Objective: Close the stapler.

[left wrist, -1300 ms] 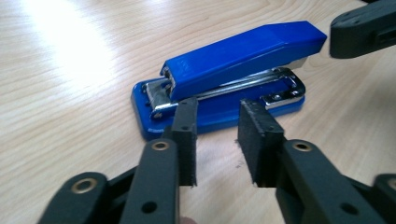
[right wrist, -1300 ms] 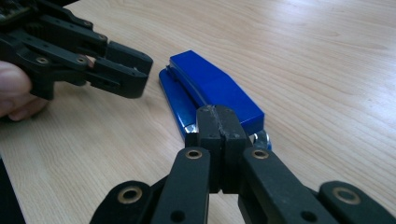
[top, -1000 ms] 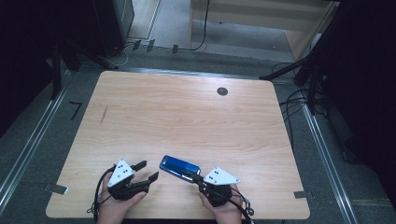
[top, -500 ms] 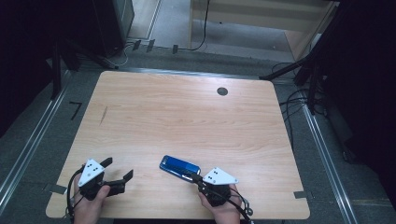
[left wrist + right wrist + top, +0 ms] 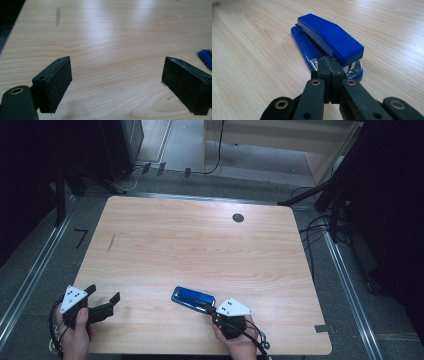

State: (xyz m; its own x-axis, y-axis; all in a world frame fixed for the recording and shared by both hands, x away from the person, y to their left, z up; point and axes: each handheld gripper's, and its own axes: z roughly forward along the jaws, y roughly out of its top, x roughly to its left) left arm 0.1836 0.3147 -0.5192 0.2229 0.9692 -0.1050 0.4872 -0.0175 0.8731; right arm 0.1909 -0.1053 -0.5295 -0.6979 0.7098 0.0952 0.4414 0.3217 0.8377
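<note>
place: lab or recording workspace | table: pale wood, with a round cable port | floor: grey, metal rails along both sides | cables trailing right of table | dark equipment stands around | wooden furniture behind

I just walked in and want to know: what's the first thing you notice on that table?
The bright blue stapler stands out, lying near the front edge of the wooden table. The right gripper sits just in front of its metal mouth with jaws pressed together. The left gripper waits wide open near the front left corner, well apart from the stapler.
</note>
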